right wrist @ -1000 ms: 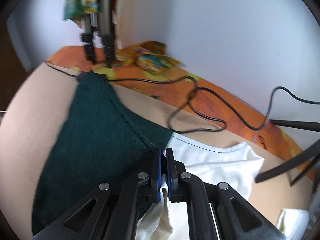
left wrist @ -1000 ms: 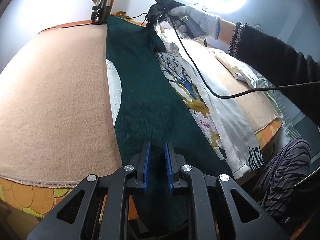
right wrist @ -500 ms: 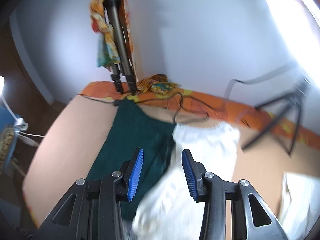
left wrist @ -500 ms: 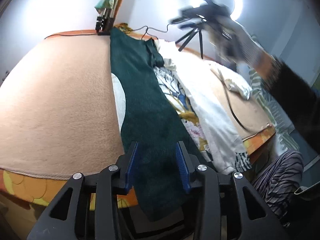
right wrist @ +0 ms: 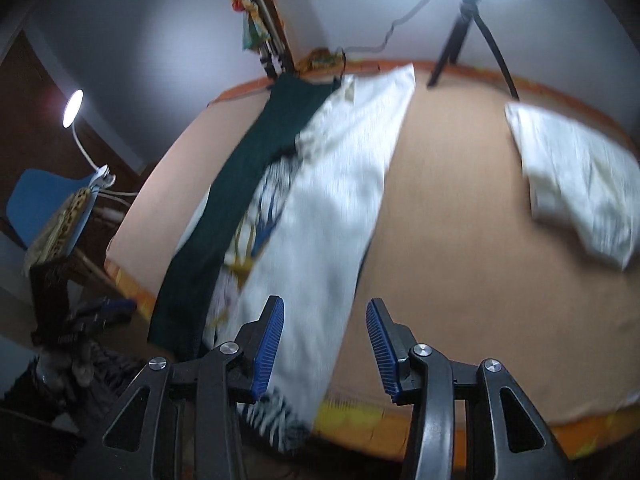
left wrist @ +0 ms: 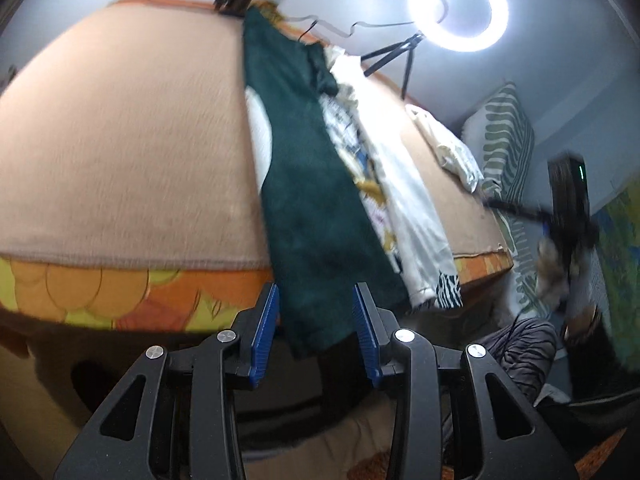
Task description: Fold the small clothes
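- The left hand-held gripper (left wrist: 316,332) has its blue-padded jaws spread, having just been opening; the hanging end of a long dark green fleece garment (left wrist: 308,184) shows between them in the left wrist view, with neither pad pressing on it.
- The right hand-held gripper (right wrist: 325,346) also stands with jaws parted, having just been opening; a long white cloth garment (right wrist: 332,200) appears in the gap, but the pads do not grip it.
- The dark green garment lies stretched lengthwise across a bed covered by a tan fuzzy blanket (left wrist: 120,140), its near end drooping over the bed's edge.
- Just beside it, partly overlapped, lies a white printed cloth with blue and yellow patterns (left wrist: 360,168), and the white garment rests on top of that, running the same way.
- A zebra-striped patch (left wrist: 448,290) shows at the white garment's near end, hanging at the edge.
- An orange and yellow patterned sheet (left wrist: 100,292) shows under the blanket's hem.
- A folded cream-white cloth (right wrist: 576,180) lies well apart on the blanket, to the right in the right wrist view.
- A lit ring light on a black tripod (left wrist: 458,8) stands at the far side of the bed.
- A small lit lamp (right wrist: 73,108) shines at the left in the right wrist view.
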Tool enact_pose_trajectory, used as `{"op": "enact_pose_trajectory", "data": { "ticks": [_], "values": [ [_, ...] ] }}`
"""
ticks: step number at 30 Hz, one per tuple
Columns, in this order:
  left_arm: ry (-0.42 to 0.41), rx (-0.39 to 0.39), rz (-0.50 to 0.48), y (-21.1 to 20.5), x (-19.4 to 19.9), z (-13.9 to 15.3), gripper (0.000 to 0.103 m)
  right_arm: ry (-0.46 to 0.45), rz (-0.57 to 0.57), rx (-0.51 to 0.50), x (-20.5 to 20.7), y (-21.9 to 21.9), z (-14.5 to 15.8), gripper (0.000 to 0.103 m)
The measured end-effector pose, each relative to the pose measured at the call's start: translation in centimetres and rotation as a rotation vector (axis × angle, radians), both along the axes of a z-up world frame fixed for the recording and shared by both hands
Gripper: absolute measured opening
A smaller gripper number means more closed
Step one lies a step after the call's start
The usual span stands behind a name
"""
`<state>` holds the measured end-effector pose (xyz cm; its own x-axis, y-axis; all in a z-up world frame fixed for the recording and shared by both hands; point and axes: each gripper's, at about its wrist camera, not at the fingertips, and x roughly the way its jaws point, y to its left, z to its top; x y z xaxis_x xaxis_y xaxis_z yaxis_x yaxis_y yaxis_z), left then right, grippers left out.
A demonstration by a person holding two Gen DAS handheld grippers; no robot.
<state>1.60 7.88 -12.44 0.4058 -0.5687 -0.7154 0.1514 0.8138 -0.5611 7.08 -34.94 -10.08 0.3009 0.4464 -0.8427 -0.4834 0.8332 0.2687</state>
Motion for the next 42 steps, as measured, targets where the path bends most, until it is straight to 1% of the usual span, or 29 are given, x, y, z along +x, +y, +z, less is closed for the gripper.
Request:
{"op": "enact_pose_trajectory", "data": {
  "ticks": [2, 3, 6, 7, 8, 10, 11, 15, 16, 19, 23, 27, 31, 32, 33, 34, 35, 36, 38, 39, 42],
  "values": [
    [0.046, -0.027, 0.006, 0.2, -0.1, -0.8, 0.036, 0.053, -0.009, 0.008, -1.1, -0.9, -1.8, 0.045],
    [0.066, -0.040, 0.004, 0.1, -0.1, -1.2, 0.036, 0.079, -0.012, 0.012, -1.7, -1.3, -2.7, 0.047],
    [0.112, -0.059, -0.007, 0.0, -0.2, -2.2, 0.036, 0.162, -0.011, 0.019, -2.9, -1.8, -5.1, 0.047],
    [0.123, -0.065, -0.011, 0.0, -0.3, -2.5, 0.037, 0.181, -0.006, 0.016, -3.6, -1.8, -5.8, 0.047],
    [0.115, -0.077, -0.006, 0.1, -0.4, -2.4, 0.037, 0.191, -0.002, 0.011, -3.9, -1.7, -6.4, 0.047],
    [0.122, -0.090, -0.002, 0.4, -0.4, -2.3, 0.038, 0.213, 0.008, 0.008, -4.3, -1.2, -7.3, 0.048],
    [0.126, -0.098, 0.003, 0.5, -0.4, -2.3, 0.038, 0.200, 0.010, 0.015, -4.3, -0.9, -7.3, 0.048],
    [0.155, -0.129, 0.007, 0.7, -0.8, -2.6, 0.038, 0.245, 0.045, 0.060, -4.5, -0.1, -7.2, 0.048],
    [0.162, -0.141, 0.001, 0.7, -1.0, -2.7, 0.038, 0.242, 0.065, 0.051, -4.8, 0.2, -7.0, 0.048],
    [0.180, -0.136, -0.001, 0.6, -1.0, -3.3, 0.038, 0.249, 0.090, 0.036, -5.1, 0.6, -6.9, 0.048],
    [0.233, -0.182, 0.018, 0.7, -0.5, -4.2, 0.038, 0.301, 0.087, 0.044, -4.7, 1.0, -8.1, 0.048],
    [0.235, -0.201, -0.002, 0.2, -0.5, -4.0, 0.038, 0.347, 0.081, 0.056, -4.3, 1.1, -9.3, 0.048],
    [0.247, -0.257, -0.012, -0.1, -0.4, -4.3, 0.035, 0.382, 0.089, 0.084, -3.9, 1.4, -10.2, 0.047],
    [0.243, -0.267, -0.013, -0.1, -0.4, -4.3, 0.034, 0.393, 0.087, 0.098, -3.7, 1.5, -10.5, 0.040],
    [0.236, -0.276, -0.013, 0.0, -0.5, -4.3, 0.027, 0.408, 0.085, 0.119, -3.6, 1.5, -10.7, 0.032],
    [0.230, -0.285, -0.014, 0.0, -0.5, -4.2, 0.017, 0.416, 0.082, 0.135, -3.5, 1.4, -10.9, 0.029],
    [0.224, -0.291, -0.015, 0.0, -0.6, -4.1, 0.013, 0.421, 0.082, 0.150, -3.6, 1.4, -11.0, 0.019],
    [0.205, -0.296, -0.015, 0.1, -0.6, -3.8, 0.005, 0.421, 0.086, 0.163, -3.7, 1.4, -10.9, 0.009],
    [0.171, -0.300, -0.015, 0.2, -0.7, -3.2, 0.004, 0.399, 0.084, 0.181, -3.9, 1.4, -10.3, 0.003],
    [0.156, -0.312, -0.019, 0.2, -0.8, -2.9, 0.004, 0.382, 0.079, 0.191, -3.9, 1.2, -9.9, 0.001],
    [0.111, -0.319, -0.028, 0.2, -1.0, -1.9, 0.003, 0.357, 0.044, 0.265, -3.8, 0.2, -8.7, 0.000]
  ]
}}
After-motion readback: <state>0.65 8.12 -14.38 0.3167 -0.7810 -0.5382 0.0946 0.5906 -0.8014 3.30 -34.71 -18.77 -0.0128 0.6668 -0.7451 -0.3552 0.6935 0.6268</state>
